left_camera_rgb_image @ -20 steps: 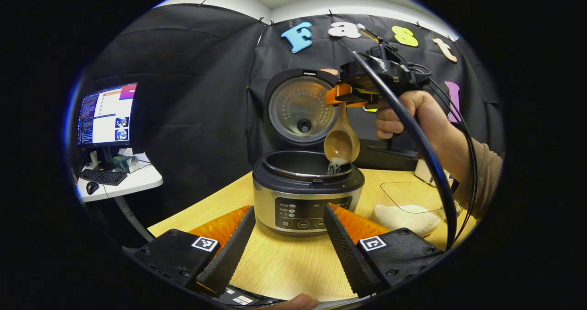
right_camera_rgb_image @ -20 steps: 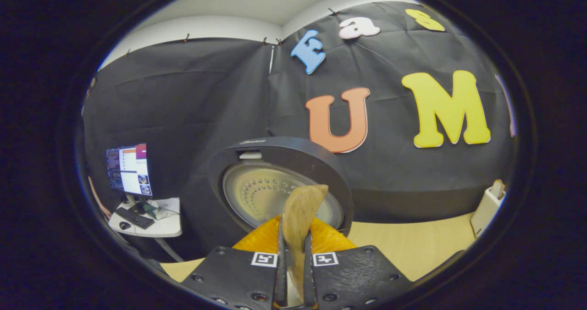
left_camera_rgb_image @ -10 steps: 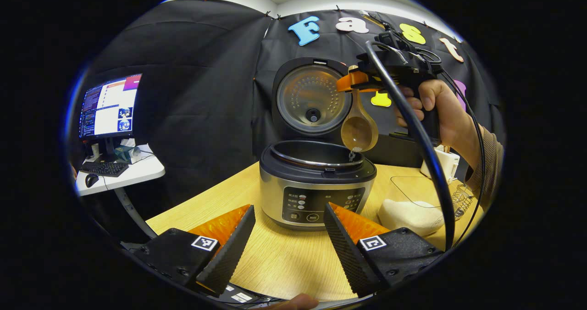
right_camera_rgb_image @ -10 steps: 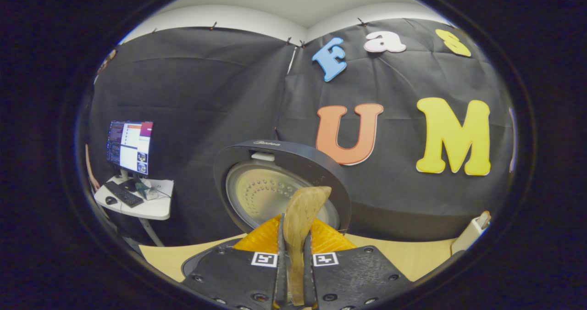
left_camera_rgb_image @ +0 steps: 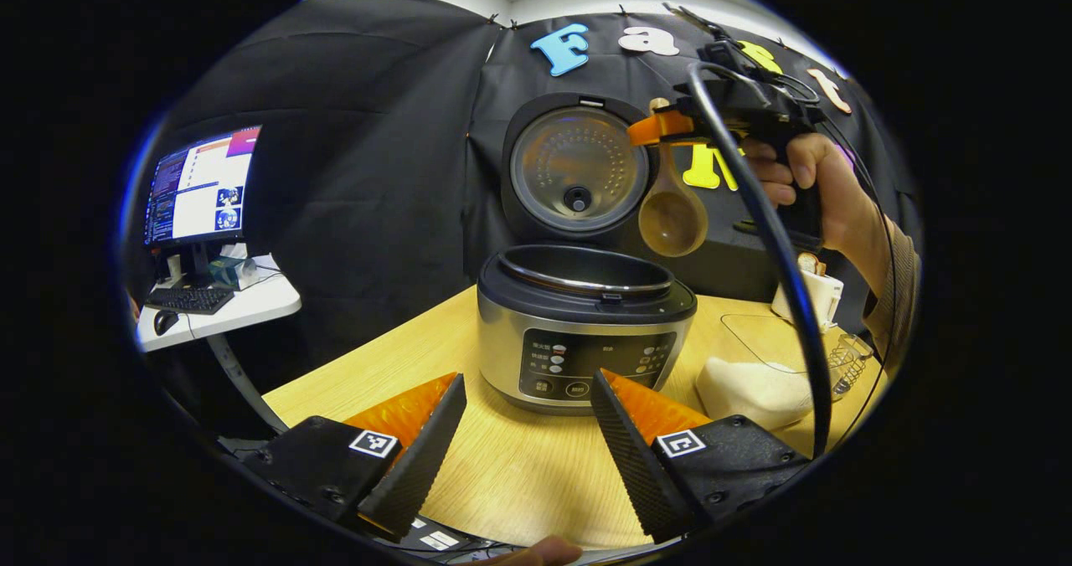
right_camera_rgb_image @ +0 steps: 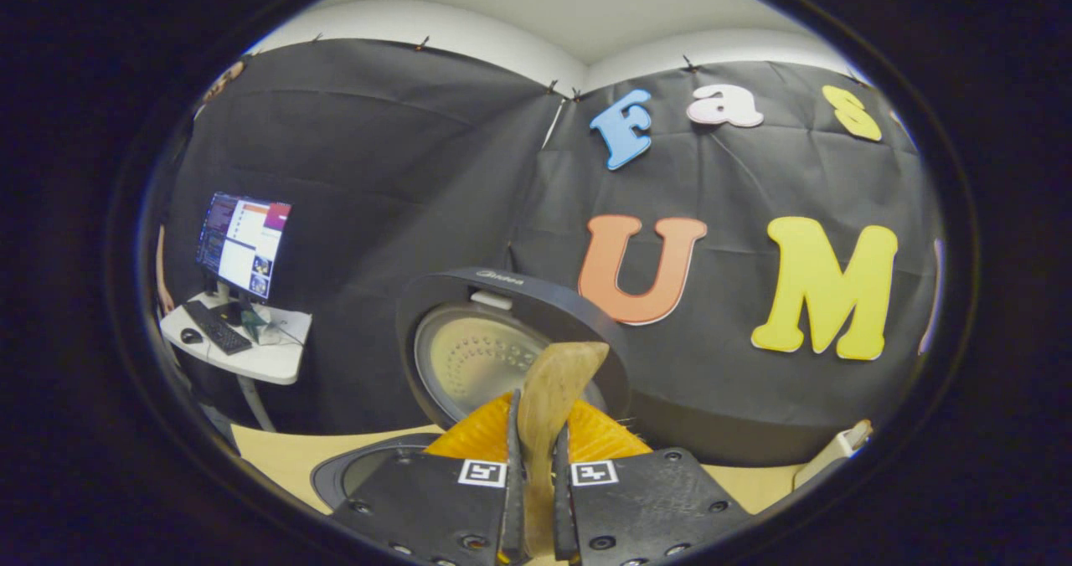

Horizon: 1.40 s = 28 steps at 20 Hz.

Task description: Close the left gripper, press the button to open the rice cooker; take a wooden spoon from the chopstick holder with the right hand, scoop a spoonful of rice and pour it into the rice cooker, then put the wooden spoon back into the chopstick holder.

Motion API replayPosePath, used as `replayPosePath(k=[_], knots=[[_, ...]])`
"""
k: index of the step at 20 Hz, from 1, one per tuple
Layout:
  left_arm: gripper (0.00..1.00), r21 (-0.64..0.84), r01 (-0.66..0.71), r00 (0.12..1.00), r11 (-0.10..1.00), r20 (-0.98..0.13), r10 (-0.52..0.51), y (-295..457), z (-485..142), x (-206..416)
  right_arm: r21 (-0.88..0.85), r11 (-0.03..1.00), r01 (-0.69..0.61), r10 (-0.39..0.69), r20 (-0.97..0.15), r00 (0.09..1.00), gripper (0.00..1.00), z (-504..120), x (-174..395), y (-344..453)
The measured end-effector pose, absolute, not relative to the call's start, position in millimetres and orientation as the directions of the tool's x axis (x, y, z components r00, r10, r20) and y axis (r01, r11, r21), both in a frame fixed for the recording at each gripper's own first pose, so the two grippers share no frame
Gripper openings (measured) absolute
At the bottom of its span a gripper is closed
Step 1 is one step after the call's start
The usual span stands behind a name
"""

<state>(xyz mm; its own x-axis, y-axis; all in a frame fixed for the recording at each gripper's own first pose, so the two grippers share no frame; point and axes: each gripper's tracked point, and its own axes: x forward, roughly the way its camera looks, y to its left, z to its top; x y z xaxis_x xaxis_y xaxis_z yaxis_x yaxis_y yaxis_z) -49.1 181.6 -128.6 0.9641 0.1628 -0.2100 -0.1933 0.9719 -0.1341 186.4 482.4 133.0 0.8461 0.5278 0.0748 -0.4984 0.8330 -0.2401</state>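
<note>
Two grippers going here. The right gripper (left_camera_rgb_image: 662,127) is hanging up high beside the raised lid, a hand (left_camera_rgb_image: 808,189) wrapped round its grip, and its fingers are pinching the handle of the wooden spoon (left_camera_rgb_image: 672,214) tight, so the bowl is dangling downward, looking empty, above the right rim of the rice cooker (left_camera_rgb_image: 586,323). The left gripper (left_camera_rgb_image: 528,432) is sitting low over the pale wood table (left_camera_rgb_image: 511,474), fingers spread wide with nothing between them, ridged pads facing the cooker's front panel. The cooker is standing open, round metal body, dark top ring, dimpled steel inner lid (left_camera_rgb_image: 578,168). The white chopstick holder (left_camera_rgb_image: 811,294) is standing at the table's back right.
</note>
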Motion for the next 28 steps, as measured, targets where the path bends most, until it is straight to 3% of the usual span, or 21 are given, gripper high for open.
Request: replayPosePath(k=[8, 16, 28], knots=[[0.96, -0.11, -0.161, 0.973, 0.981, -0.182, 0.139, 153, -116, -47, -0.169, 0.884, -0.435, 0.459, 0.146, 0.876, 0.13, 165, 162, 377], [0.96, -0.071, -0.089, 0.983, 0.993, -0.164, 0.077, 101, -110, -40, -0.124, 0.947, -0.296, 0.313, 0.162, 0.936, 0.13, 157, 135, 224], [0.96, -0.082, -0.031, 0.992, 0.996, -0.121, 0.021, 48, -94, -37, -0.006, 0.992, -0.125, 0.125, 0.129, 0.984, 0.13, 90, 94, 53]])
